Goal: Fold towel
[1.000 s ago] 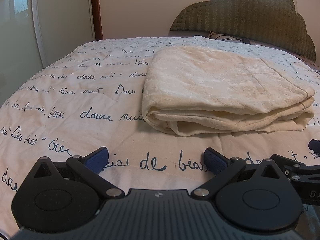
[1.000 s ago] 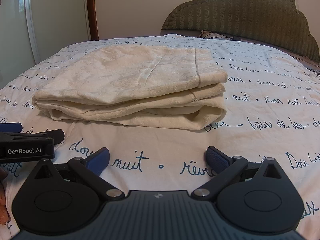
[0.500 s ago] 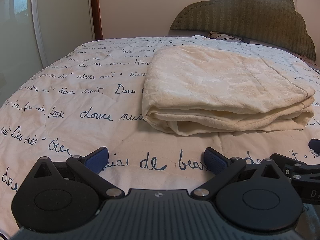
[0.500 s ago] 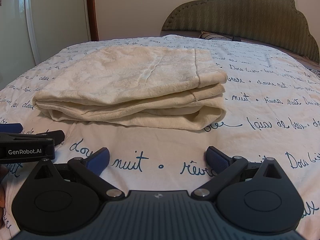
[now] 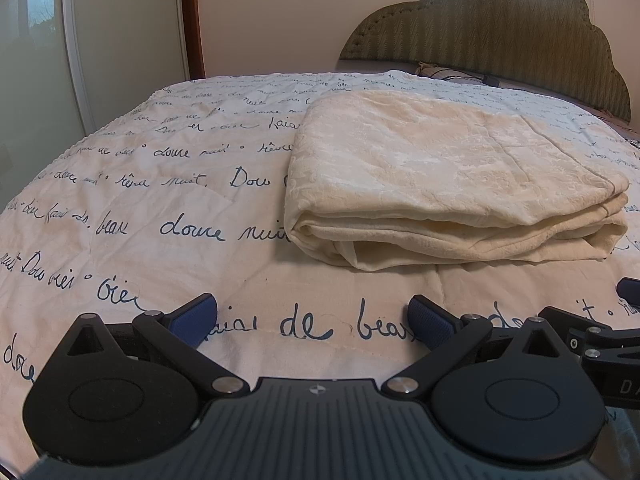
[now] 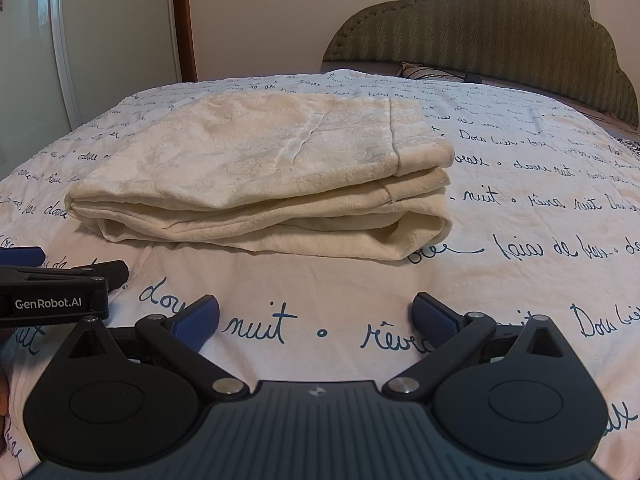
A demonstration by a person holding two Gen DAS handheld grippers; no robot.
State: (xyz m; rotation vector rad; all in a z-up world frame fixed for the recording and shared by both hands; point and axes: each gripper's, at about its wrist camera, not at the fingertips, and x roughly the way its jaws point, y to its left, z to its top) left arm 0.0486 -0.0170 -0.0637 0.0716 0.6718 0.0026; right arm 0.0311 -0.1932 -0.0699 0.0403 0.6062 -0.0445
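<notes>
A cream towel (image 5: 448, 176) lies folded in several layers on the bed, its layered edges facing me; it also fills the middle of the right wrist view as the same towel (image 6: 264, 172). My left gripper (image 5: 314, 320) is open and empty, low over the quilt a short way in front of the towel's left end. My right gripper (image 6: 316, 320) is open and empty too, in front of the towel's right half. Each gripper shows at the edge of the other's view: the right gripper's body (image 5: 600, 340) and the left gripper's body (image 6: 52, 292).
The bed wears a white quilt (image 5: 160, 200) printed with blue handwriting. A green padded headboard (image 6: 500, 32) stands at the far end with a pillow (image 5: 436, 70) below it. A white wardrobe door (image 5: 80, 40) stands to the left. Open quilt lies on both sides of the towel.
</notes>
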